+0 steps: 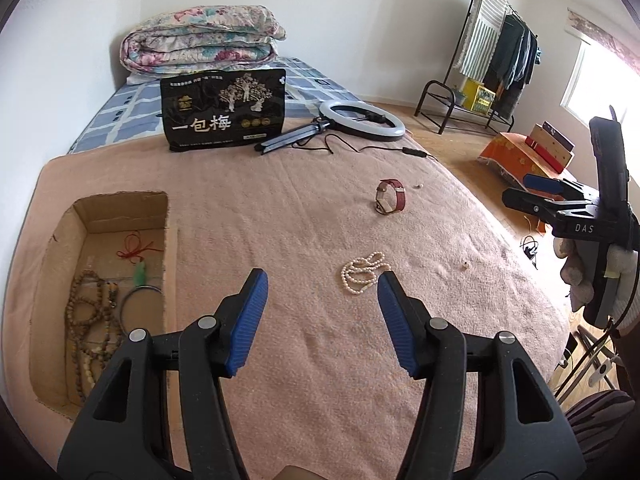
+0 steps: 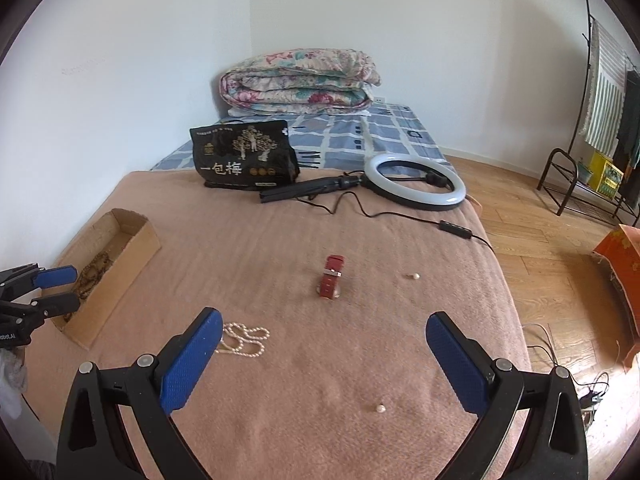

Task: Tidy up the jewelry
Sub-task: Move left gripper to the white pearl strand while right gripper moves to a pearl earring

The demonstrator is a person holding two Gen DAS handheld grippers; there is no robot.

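My left gripper and right gripper both hang with fingers apart, holding nothing, above the pink blanket. The white pearl necklace lies loose beside the left fingertips; I should straddle its bunched loops, pinch low, then carry it to the open cardboard box.

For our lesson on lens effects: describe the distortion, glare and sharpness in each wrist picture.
Left wrist view: fisheye bends the pink blanket edge into a curve, dark corners, window blown out white, pearl necklace sharp. Right wrist view: same barrel bend and dark corners, even daylight, soft shadows, red watch fairly sharp.
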